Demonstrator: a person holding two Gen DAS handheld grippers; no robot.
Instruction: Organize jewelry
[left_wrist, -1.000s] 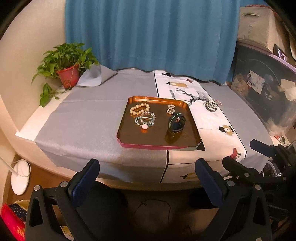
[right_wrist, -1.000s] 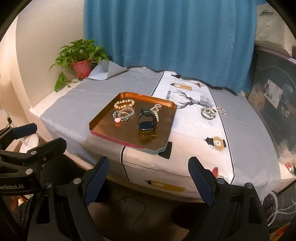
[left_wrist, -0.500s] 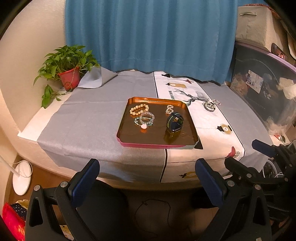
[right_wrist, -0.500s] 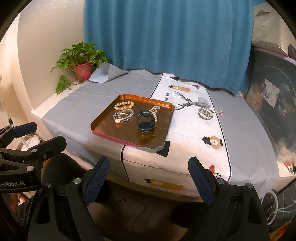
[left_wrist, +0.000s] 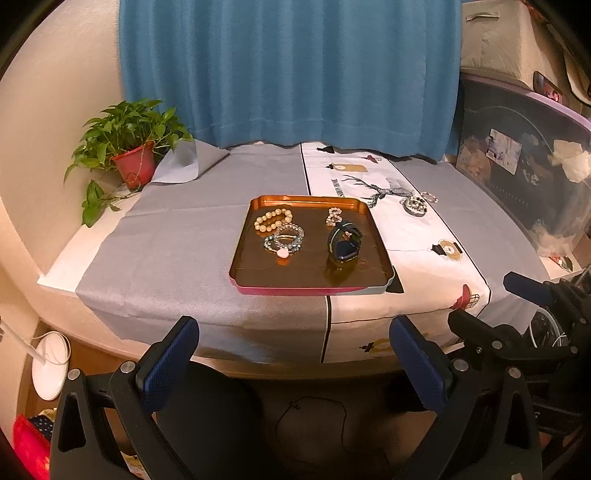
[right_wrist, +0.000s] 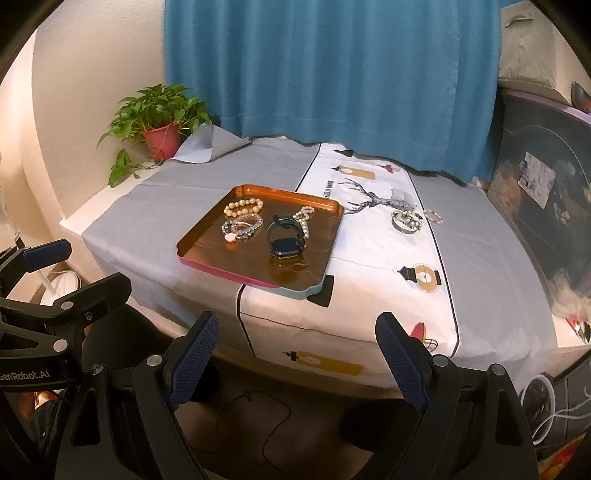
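Observation:
A copper tray (left_wrist: 255, 236) (right_wrist: 207, 236) sits mid-table. It holds a cream bead bracelet (left_wrist: 272, 219) (right_wrist: 243, 206), a clear and teal bracelet with a pink charm (left_wrist: 284, 240) (right_wrist: 242, 225), a small pearl piece (left_wrist: 334, 216) (right_wrist: 304, 218) and a dark smartwatch (left_wrist: 344, 243) (right_wrist: 285, 236). Outside the tray, on the white runner, lie a metal bangle with beads (left_wrist: 414, 205) (right_wrist: 406, 220) and a small bead ring (left_wrist: 428, 196) (right_wrist: 433, 216). My left gripper (left_wrist: 295, 354) and right gripper (right_wrist: 297, 354) hover open below the table's front edge, empty.
A potted plant (left_wrist: 129, 155) (right_wrist: 160, 122) stands at the back left corner. Blue curtain (left_wrist: 288, 70) hangs behind the table. A dark storage bin (left_wrist: 524, 162) with boxes on top is at the right. A white lamp base (left_wrist: 50, 363) lies on the floor at left.
Both views have drifted back slightly from the table, so the tray looks a little smaller. Jewelry and both grippers' jaws are unchanged.

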